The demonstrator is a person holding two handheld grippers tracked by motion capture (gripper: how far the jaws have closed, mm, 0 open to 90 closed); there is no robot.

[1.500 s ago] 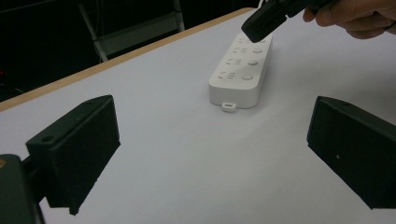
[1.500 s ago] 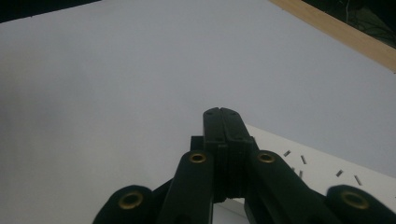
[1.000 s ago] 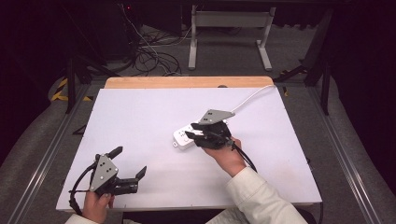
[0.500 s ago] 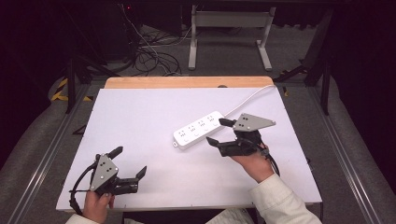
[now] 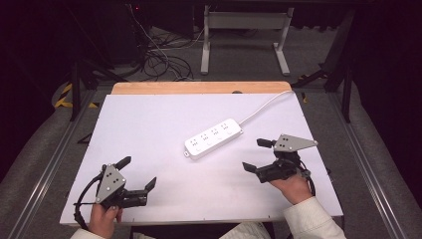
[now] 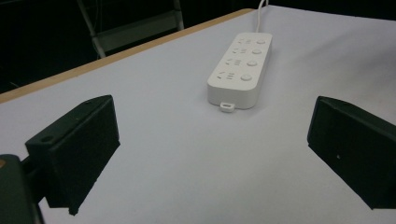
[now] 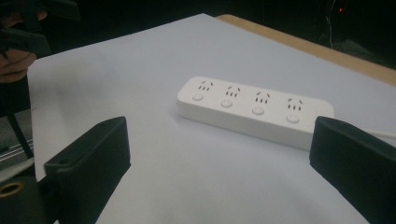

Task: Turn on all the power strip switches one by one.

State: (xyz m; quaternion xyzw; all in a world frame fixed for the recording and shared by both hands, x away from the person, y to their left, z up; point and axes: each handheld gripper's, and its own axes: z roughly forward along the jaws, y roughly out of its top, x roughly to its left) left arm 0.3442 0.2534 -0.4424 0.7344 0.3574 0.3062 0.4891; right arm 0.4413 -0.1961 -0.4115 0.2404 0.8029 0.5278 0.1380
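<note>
- High view: the right claw (image 5: 260, 155), jaws just opened wide with nothing between them, sits just right of the power strip (image 5: 213, 138).
- Left claw (image 5: 137, 172), agape and empty, lies well apart, lower left.
- The strip lies mid-surface (image 5: 149, 124).

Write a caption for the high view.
White power strip lies on the white table between two open handheld grippers.

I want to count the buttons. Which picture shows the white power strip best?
The right gripper view: the white plastic power strip lies side-on, showing four round buttons. The left gripper view sees it end-on; the high view shows it small.
</note>
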